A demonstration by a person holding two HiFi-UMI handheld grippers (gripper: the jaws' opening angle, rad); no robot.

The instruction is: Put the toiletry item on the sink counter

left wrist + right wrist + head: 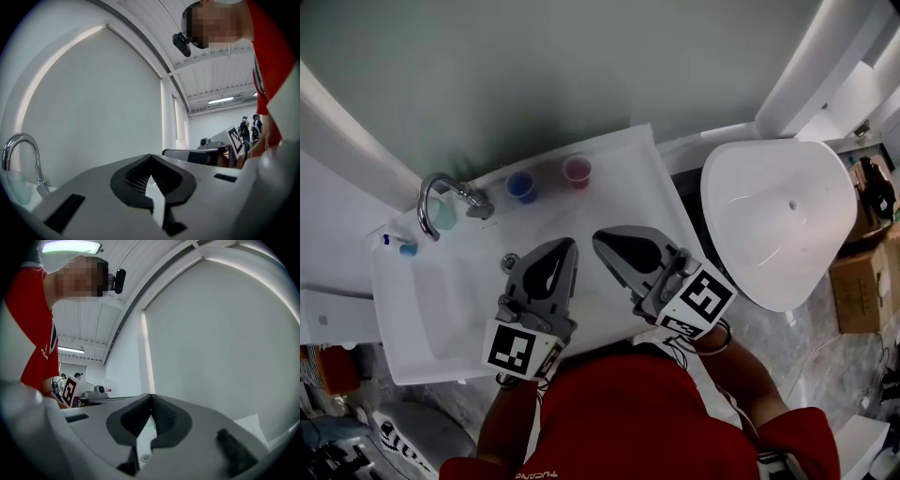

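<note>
Red shirt point(647, 412) of the person fills the lower edge of the head view, and both forearms reach forward from it. Over the white table point(628, 159), beside the basin point(431, 319), hangs the left hand-held gripper point(569, 244), its jaws clenched with nothing between them. Just beside it is the right hand-held gripper point(598, 235), its jaws also clenched and empty; the two tips are near each other but apart.

Toiletry items stand on the table along the back wall:
- the blue cup point(521, 186) and the pink cup point(577, 171), side by side
- the pale green cup point(442, 214), behind the chrome tap point(441, 192)
- the small blue-and-white item point(398, 244), at the far left corner

Cannot tell which of these is the task's own; neither gripper touches any of them. To the right of the table stands the white oval bowl point(778, 216), with cardboard boxes point(862, 281) beyond it.

Left gripper view: the dark pads meet at the tip, and the hollow behind them is empty. The chrome tap and pale green cup sit at lower left. The right hand-held gripper shows beyond the jaws, to the right.

Right gripper view: the pads are closed at the tip. The narrow slit below them shows only white surface. A grey wall point(220, 333) lies ahead.
</note>
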